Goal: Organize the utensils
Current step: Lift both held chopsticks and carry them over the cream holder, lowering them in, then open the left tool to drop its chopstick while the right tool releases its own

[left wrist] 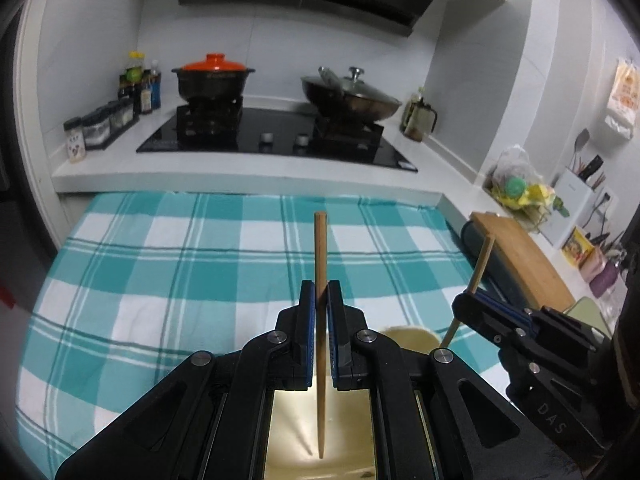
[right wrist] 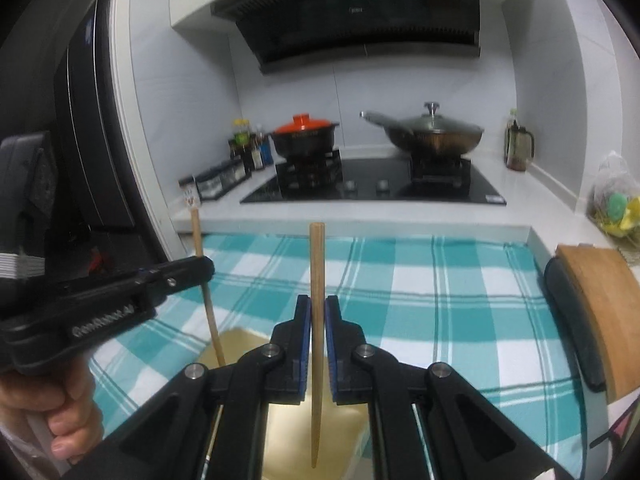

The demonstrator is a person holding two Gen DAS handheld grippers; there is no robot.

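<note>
My left gripper (left wrist: 320,286) is shut on a wooden chopstick (left wrist: 320,248) that stands upright, its thin tip down inside a cream container (left wrist: 408,338) below the jaws. To the right, my right gripper (left wrist: 464,299) is shut on a second chopstick (left wrist: 483,260), tilted, with its tip at the container's rim. In the right wrist view that gripper (right wrist: 318,312) clamps its chopstick (right wrist: 317,260) upright above the cream container (right wrist: 236,344). The left gripper (right wrist: 202,267) shows at the left with its chopstick (right wrist: 195,232), held by a hand (right wrist: 60,412).
A teal and white checked cloth (left wrist: 180,264) covers the counter. Behind it is a black hob (left wrist: 280,136) with an orange-lidded pot (left wrist: 214,80) and a lidded wok (left wrist: 352,96). A wooden cutting board (left wrist: 520,256) lies at the right, spice jars (left wrist: 100,124) at the back left.
</note>
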